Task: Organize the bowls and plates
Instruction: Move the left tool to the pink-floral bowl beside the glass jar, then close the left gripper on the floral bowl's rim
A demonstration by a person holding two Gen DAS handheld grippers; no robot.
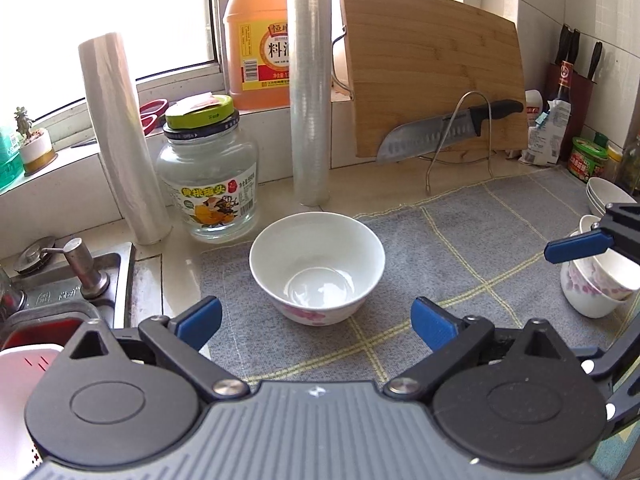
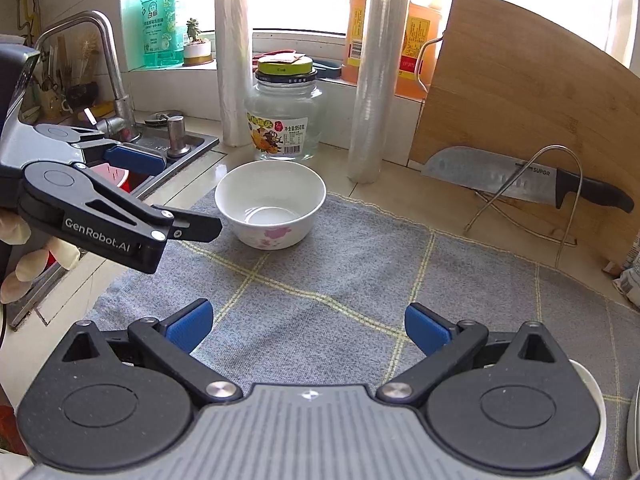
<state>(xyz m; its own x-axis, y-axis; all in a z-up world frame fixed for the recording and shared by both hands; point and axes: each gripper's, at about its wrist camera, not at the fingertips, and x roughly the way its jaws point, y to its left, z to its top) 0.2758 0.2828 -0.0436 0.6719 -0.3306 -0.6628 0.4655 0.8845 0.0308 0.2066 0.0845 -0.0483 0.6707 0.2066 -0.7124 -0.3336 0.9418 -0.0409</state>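
Observation:
A white bowl with pink flowers (image 1: 316,268) stands upright and empty on the grey mat (image 1: 460,240). My left gripper (image 1: 316,324) is open just in front of it, its blue pads wide to either side and touching nothing. In the right wrist view the same bowl (image 2: 270,204) sits farther ahead, with the left gripper (image 2: 176,196) beside its left rim. My right gripper (image 2: 308,328) is open over bare mat. One of its blue fingers (image 1: 576,246) shows above stacked flowered bowls (image 1: 596,284); more white bowls (image 1: 604,196) stand behind.
Behind the bowl stand a glass jar (image 1: 208,184) and two film rolls (image 1: 310,92). A cutting board (image 1: 432,68) and a knife on a wire rack (image 1: 448,128) are at the back right. The sink (image 1: 60,284) lies left. A gloved hand (image 2: 20,272) holds the left gripper.

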